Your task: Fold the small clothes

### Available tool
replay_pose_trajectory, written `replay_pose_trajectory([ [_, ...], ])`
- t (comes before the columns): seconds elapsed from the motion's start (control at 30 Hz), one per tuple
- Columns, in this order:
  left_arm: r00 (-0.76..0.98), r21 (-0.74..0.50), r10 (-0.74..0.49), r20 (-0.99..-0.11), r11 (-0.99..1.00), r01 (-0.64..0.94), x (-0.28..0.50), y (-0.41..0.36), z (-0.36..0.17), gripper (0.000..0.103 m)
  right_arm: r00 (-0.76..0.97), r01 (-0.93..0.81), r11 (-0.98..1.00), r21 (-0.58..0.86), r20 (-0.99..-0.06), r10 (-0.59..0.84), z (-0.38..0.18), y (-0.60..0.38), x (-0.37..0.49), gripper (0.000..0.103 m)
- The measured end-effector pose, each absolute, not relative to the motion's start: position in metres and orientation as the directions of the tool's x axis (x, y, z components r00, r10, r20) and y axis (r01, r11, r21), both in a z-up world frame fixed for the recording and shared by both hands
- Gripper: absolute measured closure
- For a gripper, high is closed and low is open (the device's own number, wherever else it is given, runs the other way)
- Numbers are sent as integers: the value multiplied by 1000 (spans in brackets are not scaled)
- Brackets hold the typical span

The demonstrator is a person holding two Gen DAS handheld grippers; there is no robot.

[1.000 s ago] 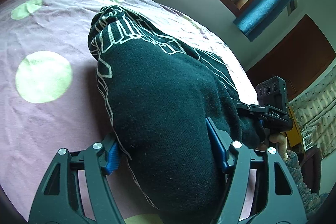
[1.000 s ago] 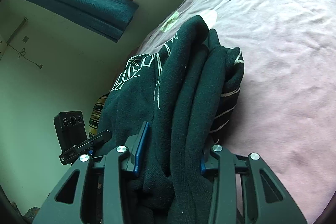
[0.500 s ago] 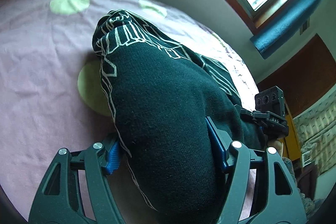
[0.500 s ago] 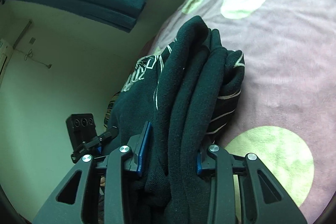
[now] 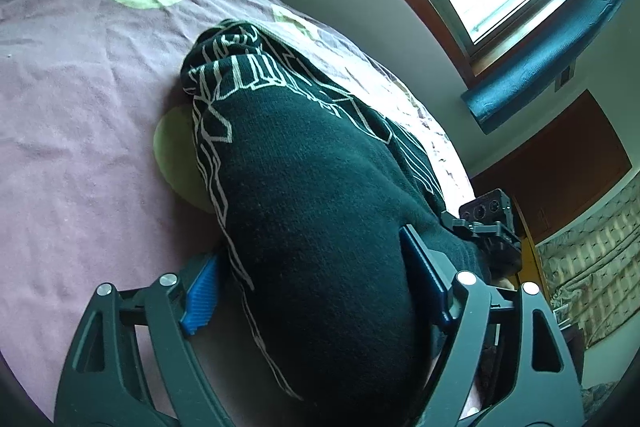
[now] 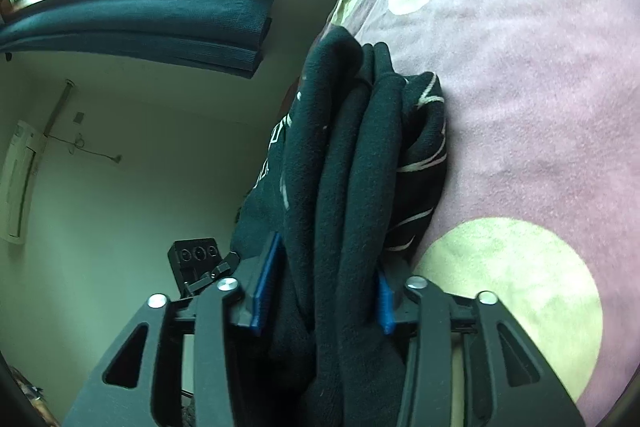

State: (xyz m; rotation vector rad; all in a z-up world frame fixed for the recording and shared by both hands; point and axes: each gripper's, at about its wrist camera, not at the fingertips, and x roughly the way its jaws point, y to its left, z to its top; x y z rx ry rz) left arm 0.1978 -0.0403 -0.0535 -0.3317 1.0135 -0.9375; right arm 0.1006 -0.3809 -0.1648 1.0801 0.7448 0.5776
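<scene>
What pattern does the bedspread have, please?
Pink bedspread with pale green circles, clearest in the left wrist view.

The folded dark green knit sweater with white line pattern (image 5: 320, 219) fills the middle of both views and runs off the bottom edge, so its near end is unseen. It hides part of the pale green round spot (image 5: 176, 159) on the pink bedsheet (image 5: 80, 131) and most of the right gripper (image 5: 492, 227) in the left wrist view. The right blue pad (image 6: 385, 301) is half buried in cloth; whether it presses cannot be told.
</scene>
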Motion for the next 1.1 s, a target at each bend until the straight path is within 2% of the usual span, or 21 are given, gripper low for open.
replay_pose_trajectory([
  [0.03,200,-635,-797,-571,582,509,195,-37,-52,19,632,-59,411,910,-285,721,-157,-379,96,33],
  [0.1,197,-656,-813,-547,563,503,188,-24,-48,17,644,-55,491,870,-345,683,-142,-374,85,26],
  [0.2,176,-707,-853,-492,509,491,175,-7,-46,13,639,-45,561,826,-408,652,-129,-367,64,23],
  [0.3,157,-732,-864,-479,492,472,162,2,-50,12,631,-28,643,765,-485,605,-126,-359,50,22],
  [0.43,136,-727,-846,-516,516,453,152,-6,-60,12,647,20,593,805,-463,606,-139,-364,41,19],
  [0.53,107,-730,-834,-541,529,432,147,-11,-71,12,639,26,505,863,-403,655,-159,-366,37,19],
  [0.6,92,-720,-815,-572,552,420,146,-17,-78,12,645,1,516,857,-395,654,-158,-365,33,23],
  [0.63,88,-710,-803,-589,567,418,146,-20,-81,14,646,-3,514,858,-390,656,-157,-365,33,35],
  [0.67,94,-695,-790,-605,582,422,146,-23,-82,19,639,-4,504,864,-385,666,-158,-364,30,44],
  [0.7,87,-692,-794,-602,573,438,144,-26,-81,39,630,-4,494,870,-381,677,-159,-363,29,49],
  [0.8,104,-673,-783,-613,587,451,143,-27,-71,50,637,-17,510,860,-384,668,-155,-364,20,61],
  [0.9,129,-644,-759,-638,618,451,140,-28,-61,55,641,-32,499,866,-365,675,-143,-361,19,66],
  [1.1,186,-566,-699,-690,682,464,122,-27,-45,60,639,-46,477,878,-341,690,-136,-358,11,68],
])
